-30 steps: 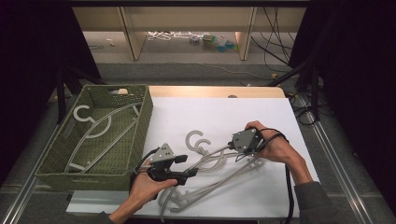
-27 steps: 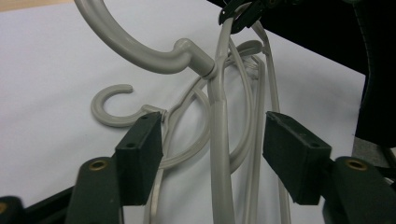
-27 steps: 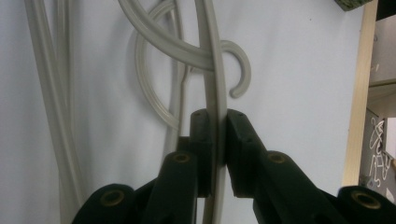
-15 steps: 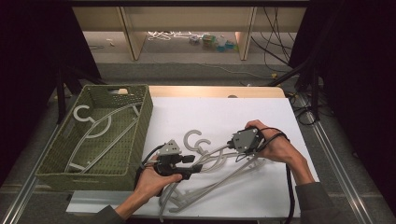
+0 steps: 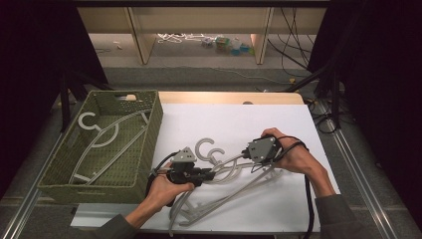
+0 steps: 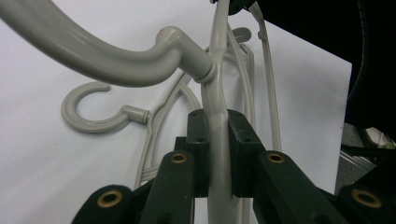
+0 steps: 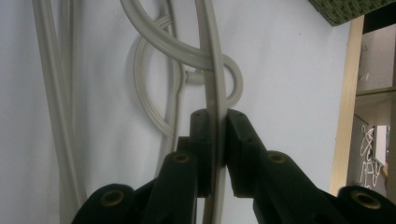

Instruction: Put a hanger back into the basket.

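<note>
Lifting one grey plastic hanger [image 5: 234, 186] out of a tangled pile on a white table [image 5: 234, 119] is the step judged to be in hand, with a green basket [image 5: 149, 144] at the left, already holding one hanger, as the likely destination. In the high view, the left gripper [image 5: 209, 174] is held low near the table's front edge, and the right gripper [image 5: 245, 152] is just beyond it to the right. In the left gripper view, the left gripper's jaws are seen clamped on the hanger's shoulder bar [image 6: 218, 140], just below the neck of its hook [image 6: 93, 56], which curves off to the left. In the right gripper view, the right gripper's [image 7: 218, 135] jaws are closed on a thin hanger bar [image 7: 215, 93]; whether it belongs to the same hanger cannot be told. The held hanger's long axis is seen running from the table's front edge up towards the right, its hook end towards the middle. Other hooks [image 5: 205, 147] lie looped through the pile, so the next move is judged to call for a slow raise and a twist to free it.
</note>
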Demonstrator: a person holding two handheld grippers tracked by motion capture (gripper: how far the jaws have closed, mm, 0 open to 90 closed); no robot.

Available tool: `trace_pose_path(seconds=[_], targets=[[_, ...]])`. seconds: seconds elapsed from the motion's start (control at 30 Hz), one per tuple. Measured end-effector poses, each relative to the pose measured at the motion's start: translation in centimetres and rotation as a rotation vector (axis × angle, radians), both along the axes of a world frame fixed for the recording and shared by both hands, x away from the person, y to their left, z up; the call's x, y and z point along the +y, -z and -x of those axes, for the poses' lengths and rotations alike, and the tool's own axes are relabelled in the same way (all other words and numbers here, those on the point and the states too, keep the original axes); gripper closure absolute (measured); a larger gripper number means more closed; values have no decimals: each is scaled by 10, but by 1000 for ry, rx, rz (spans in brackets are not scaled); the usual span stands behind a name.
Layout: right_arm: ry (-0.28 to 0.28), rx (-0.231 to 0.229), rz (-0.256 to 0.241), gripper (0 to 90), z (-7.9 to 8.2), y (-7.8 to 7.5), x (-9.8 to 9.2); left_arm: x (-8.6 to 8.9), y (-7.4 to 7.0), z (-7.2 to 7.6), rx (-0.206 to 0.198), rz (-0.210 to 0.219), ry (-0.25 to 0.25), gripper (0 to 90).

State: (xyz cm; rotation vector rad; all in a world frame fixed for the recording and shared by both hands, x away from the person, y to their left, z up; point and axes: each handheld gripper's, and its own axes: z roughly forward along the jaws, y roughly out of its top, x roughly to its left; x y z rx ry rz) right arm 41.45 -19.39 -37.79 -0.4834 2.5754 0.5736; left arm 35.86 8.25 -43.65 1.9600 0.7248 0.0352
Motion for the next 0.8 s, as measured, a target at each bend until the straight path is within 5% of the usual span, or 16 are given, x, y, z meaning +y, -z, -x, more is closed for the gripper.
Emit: trace_pose_path(seconds=[0.2,0.27,0.3,0.4,0.5,0.7,0.8], targets=[[23,21,-28,799,0,-3,1,3,-7,1,7,-8,-5,814],[87,38,-74,681,0,-4,1,5,-8,0,24,4,0,816],[71,40,-110,644,-3,-6,1,6,-8,0,30,10,-6,817],[194,110,-236,478,-2,-11,-3,12,-10,-3,44,28,-21,820],[272,151,-379,422,0,-16,-7,17,-9,-4,46,19,-34,819],[375,148,-554,325,7,-30,-13,25,-10,-8,66,44,-48,817],[433,184,-636,296,13,-33,-18,33,-12,-9,75,63,-68,816]])
